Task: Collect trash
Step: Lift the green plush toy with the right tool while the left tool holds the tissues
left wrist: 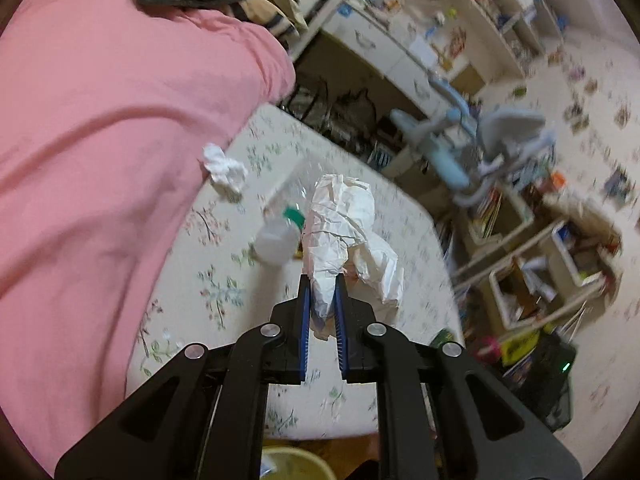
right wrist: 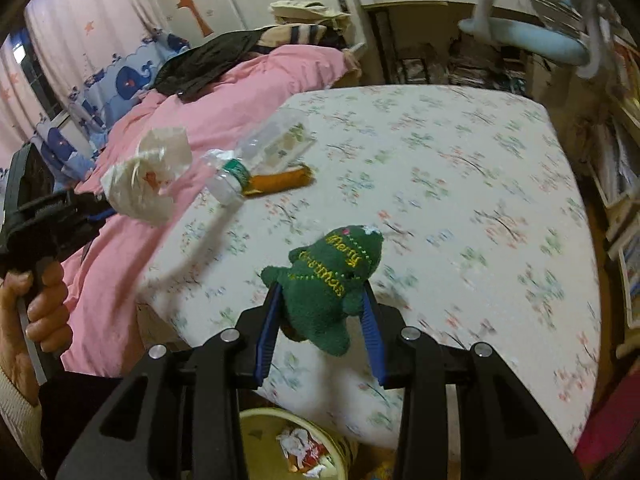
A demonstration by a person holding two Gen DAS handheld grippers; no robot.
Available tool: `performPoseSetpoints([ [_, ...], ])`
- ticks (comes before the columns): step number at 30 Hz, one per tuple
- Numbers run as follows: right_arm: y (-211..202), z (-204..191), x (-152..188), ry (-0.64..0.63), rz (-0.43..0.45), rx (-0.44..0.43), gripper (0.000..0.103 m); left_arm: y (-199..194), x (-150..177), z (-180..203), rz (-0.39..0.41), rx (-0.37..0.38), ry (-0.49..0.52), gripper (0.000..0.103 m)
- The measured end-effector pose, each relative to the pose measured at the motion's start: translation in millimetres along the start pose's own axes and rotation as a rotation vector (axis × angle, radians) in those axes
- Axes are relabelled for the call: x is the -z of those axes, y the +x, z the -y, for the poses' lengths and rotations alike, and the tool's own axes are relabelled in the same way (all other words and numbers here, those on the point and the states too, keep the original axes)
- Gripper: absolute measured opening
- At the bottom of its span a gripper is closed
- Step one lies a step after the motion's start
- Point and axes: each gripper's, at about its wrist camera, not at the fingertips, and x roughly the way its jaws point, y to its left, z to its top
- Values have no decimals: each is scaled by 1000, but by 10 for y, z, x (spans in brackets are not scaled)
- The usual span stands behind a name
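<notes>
Here, my left gripper [left wrist: 322,280] is closed tight on a crumpled white bag [left wrist: 340,224], its blue pads pinching the lower end so the bag stands up between them, lifted above the bed. My right gripper [right wrist: 323,292] has its jaws partly closed around a green plush toy [right wrist: 330,280] stitched "Merry Christmas", held just above the mattress near its front edge.

Moving outward, the flowered mattress [right wrist: 460,184] carries what is left. A clear plastic bottle [right wrist: 260,152] with a green band lies on its side toward the left edge, beside the pink quilt [right wrist: 248,92]. An orange wrapper [right wrist: 280,182] lies touching the bottle's neck end. A small wad of white tissue [left wrist: 224,168] sits at the quilt's edge, further back.

Below the front edge of the mattress stands a yellow bin [right wrist: 296,440], already holding some torn paper and red scraps. I judge the task partway done: some trash is in, two items are held over or near the bin, and the bottle, wrapper and tissue wait.

The right view shows the bin's contents, the wrapper and my left hand [right wrist: 36,308] on its handle; the left view shows only the bin's rim. The left view alone shows the tissue wad, which the right view does not.
</notes>
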Motion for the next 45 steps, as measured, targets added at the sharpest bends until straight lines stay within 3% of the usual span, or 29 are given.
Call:
performPoseSetpoints([
  [6, 2, 73, 1, 42, 16, -13, 38, 50, 20, 100, -14, -21, 58, 11],
  [25, 102, -99, -40, 1, 42, -59, 39, 56, -63, 226, 4, -51, 115, 11],
  [38, 27, -73, -13, 6, 68, -82, 39, -18, -16, 248, 17, -14, 121, 11],
  [45, -97, -154, 56, 1, 96, -111, 39, -117, 193, 281, 5, -8, 125, 11],
])
